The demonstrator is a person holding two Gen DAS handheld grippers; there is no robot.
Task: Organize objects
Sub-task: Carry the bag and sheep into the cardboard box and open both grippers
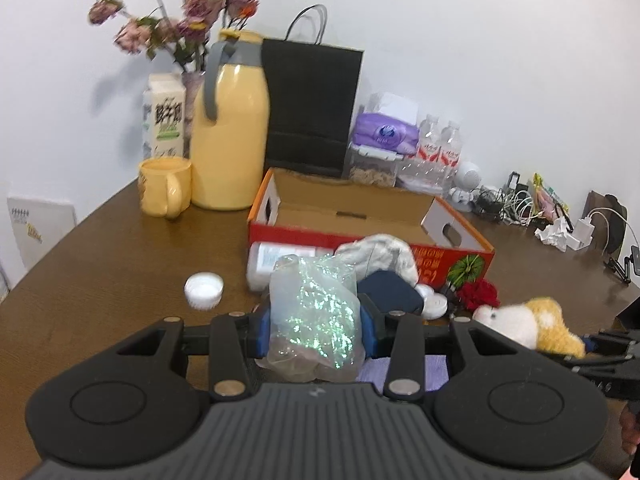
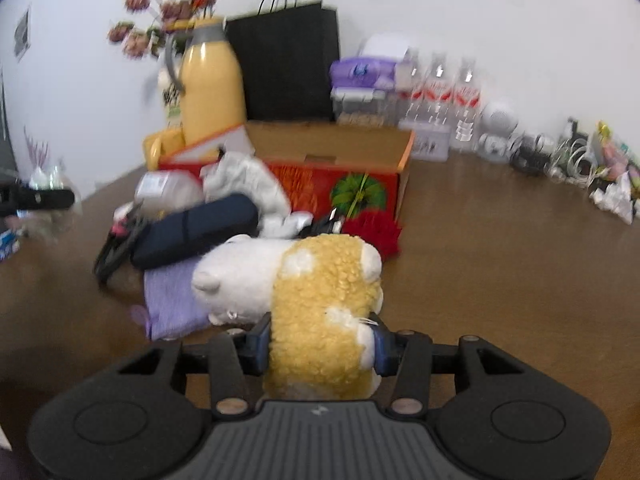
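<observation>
The left gripper (image 1: 316,330) is clamped on a clear plastic bag (image 1: 314,312), its blue pads pressing in on both sides. The bag is crinkled and translucent, flecked with iridescent green glitter, and it stands up between the fingers above the brown table (image 1: 112,264).

The right gripper (image 2: 322,340) has its blue pads against the flanks of a plush toy (image 2: 320,304), squeezing the woolly yellow body. The toy is curly yellow fleece with white patches and a smooth white head that juts out to the left; it lies partly over a flat lilac cloth pouch (image 2: 172,300) on the table.

Just beyond the toy sits a heap: a dark navy case (image 2: 196,228), a crumpled grey-white cloth (image 2: 244,180), a fuzzy red flower (image 2: 376,232) and a clear container (image 2: 168,190) lying on its side. Behind the heap is an open cardboard box (image 2: 332,184), red outside with a green printed motif, plain brown inside, apparently empty as far as its interior shows.

A white screw cap (image 1: 203,290) lies alone to the left of the bag. Farther back stand a yellow mug (image 1: 164,192), a tall yellow thermos jug (image 1: 230,132) with a grey handle, a milk carton (image 1: 164,116), faded pink flowers (image 1: 180,20), a black paper bag (image 1: 312,108), a purple tissue pack (image 1: 384,132) and 2 water bottles (image 1: 440,144) visible from the left, 3 from the right.
</observation>
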